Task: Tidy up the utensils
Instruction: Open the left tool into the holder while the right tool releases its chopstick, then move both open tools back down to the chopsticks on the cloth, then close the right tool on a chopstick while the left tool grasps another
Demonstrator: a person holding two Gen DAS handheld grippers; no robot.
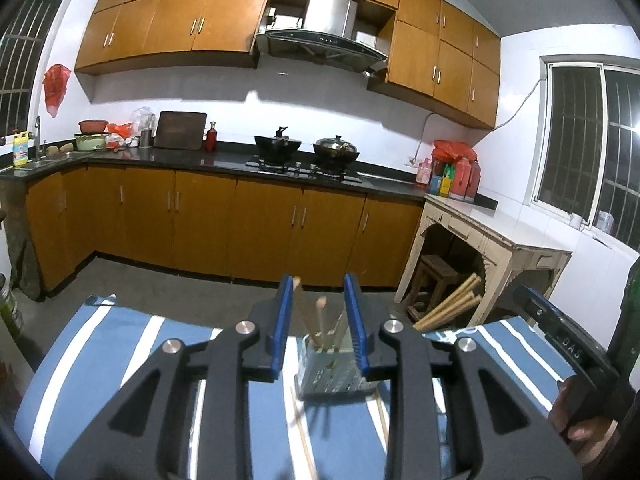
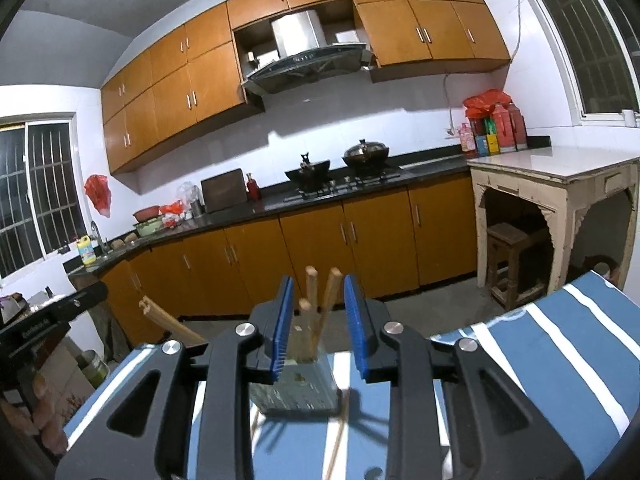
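Note:
A pale green slotted utensil holder (image 1: pixel 334 374) stands on the blue and white striped cloth (image 1: pixel 120 344), with several wooden chopsticks (image 1: pixel 320 320) upright in it. Loose chopsticks (image 1: pixel 302 436) lie on the cloth beside it. My left gripper (image 1: pixel 318 322) is open above and behind the holder, with nothing between its blue pads. In the right wrist view the holder (image 2: pixel 298 386) with its chopsticks (image 2: pixel 316 304) sits between the open blue pads of my right gripper (image 2: pixel 318 322), which is empty. A loose chopstick (image 2: pixel 334 450) lies near it.
The cloth-covered table (image 2: pixel 560 344) ends close ahead; beyond is grey floor and orange cabinets (image 1: pixel 200 220). A white side table (image 1: pixel 496 236) with a stool and sticks under it stands right. The other gripper's black body (image 1: pixel 568 344) shows at the right edge.

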